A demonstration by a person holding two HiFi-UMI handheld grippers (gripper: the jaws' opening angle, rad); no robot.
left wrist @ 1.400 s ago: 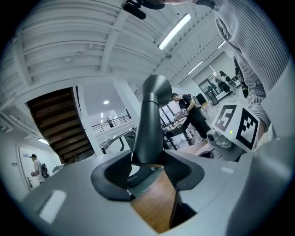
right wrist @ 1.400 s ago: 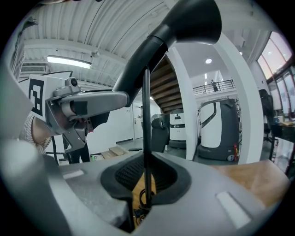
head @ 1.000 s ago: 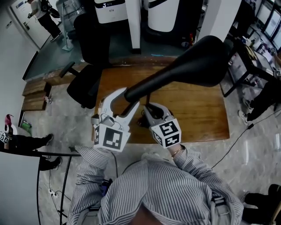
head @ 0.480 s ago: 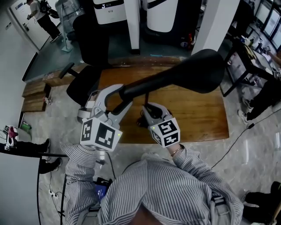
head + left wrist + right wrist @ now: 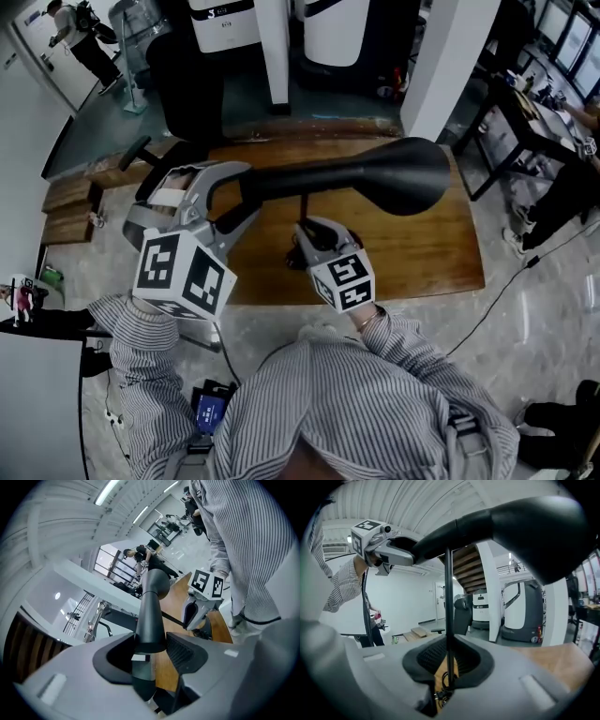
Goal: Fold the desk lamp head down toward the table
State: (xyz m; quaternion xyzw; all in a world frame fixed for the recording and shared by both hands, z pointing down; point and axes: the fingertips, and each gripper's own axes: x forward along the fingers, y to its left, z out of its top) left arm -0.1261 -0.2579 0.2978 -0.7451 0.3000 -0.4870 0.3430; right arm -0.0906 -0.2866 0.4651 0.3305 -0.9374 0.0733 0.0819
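Observation:
A black desk lamp stands on the wooden table (image 5: 422,253). Its long cone-shaped head (image 5: 375,173) lies about level, wide end to the right. My left gripper (image 5: 239,195) is shut on the narrow end of the head, which runs between its pads in the left gripper view (image 5: 150,639). The thin upright stem (image 5: 305,208) passes between the jaws of my right gripper (image 5: 305,234), which is shut on it low down, near the base. In the right gripper view the stem (image 5: 448,597) rises to the head (image 5: 525,522), with the left gripper (image 5: 391,550) at upper left.
A black office chair (image 5: 183,84) stands behind the table's left end. A white pillar (image 5: 441,66) and white machines (image 5: 333,28) stand beyond the far edge. Another desk (image 5: 525,122) is at the right. The lamp's cable (image 5: 445,677) coils by its base.
My left gripper has risen, rolled and swung left with the head's narrow end. The wide end has dropped from tilted up to about level. The right gripper has stayed put.

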